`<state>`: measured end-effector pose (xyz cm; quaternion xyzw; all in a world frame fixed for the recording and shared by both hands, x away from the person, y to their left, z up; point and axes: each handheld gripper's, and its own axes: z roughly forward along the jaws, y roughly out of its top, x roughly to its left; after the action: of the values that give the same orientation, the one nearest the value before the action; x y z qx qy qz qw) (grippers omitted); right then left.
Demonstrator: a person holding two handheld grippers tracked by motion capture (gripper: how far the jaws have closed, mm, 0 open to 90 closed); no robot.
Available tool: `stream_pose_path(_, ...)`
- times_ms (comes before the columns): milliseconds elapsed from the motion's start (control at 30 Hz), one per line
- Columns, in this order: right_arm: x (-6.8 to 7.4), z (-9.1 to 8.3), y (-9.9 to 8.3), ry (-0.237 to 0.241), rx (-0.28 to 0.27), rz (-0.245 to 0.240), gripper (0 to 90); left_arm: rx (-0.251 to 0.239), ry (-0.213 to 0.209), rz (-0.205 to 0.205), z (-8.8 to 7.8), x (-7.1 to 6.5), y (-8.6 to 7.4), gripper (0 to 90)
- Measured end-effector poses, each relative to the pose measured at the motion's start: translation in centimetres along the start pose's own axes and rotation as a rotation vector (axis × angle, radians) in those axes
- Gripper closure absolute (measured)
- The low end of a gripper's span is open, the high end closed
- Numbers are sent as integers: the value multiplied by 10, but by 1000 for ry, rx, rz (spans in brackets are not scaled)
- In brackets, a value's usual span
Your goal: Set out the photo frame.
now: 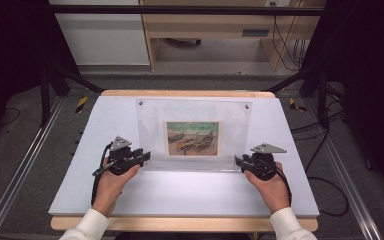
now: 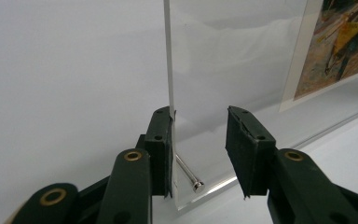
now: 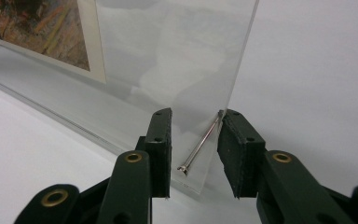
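A clear acrylic picture frame [image 1: 192, 115] stands near the middle of the white mat [image 1: 180, 192], holding a painted print of boats [image 1: 192, 138]. My left gripper [image 1: 146, 157] is at the frame's lower left corner, my right gripper [image 1: 238, 161] at its lower right corner. In the left gripper view the open gripper [image 2: 199, 121] straddles the panel's edge [image 2: 168, 56], which touches the left jaw, with a metal pin [image 2: 189, 173] between the jaws. In the right gripper view the open gripper [image 3: 194, 122] straddles the other corner around a second pin [image 3: 200, 143]; the panel edge [image 3: 242, 60] runs by the right jaw.
Two small screws [image 1: 140, 103] [image 1: 246, 106] sit in the frame's top corners. The mat lies on a wooden table [image 1: 180, 223]. Black stand legs [image 1: 45, 85], floor rails and cables [image 1: 325, 145] flank the table; cabinets stand beyond it.
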<state>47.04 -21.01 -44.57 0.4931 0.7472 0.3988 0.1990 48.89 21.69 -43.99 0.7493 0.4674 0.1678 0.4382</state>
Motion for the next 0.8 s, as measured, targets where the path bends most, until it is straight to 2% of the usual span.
stream_pose_path(800, 2, -1, -5, 6, 4, 5, 659, 6, -10, 12, -2, -1, -5, 614)
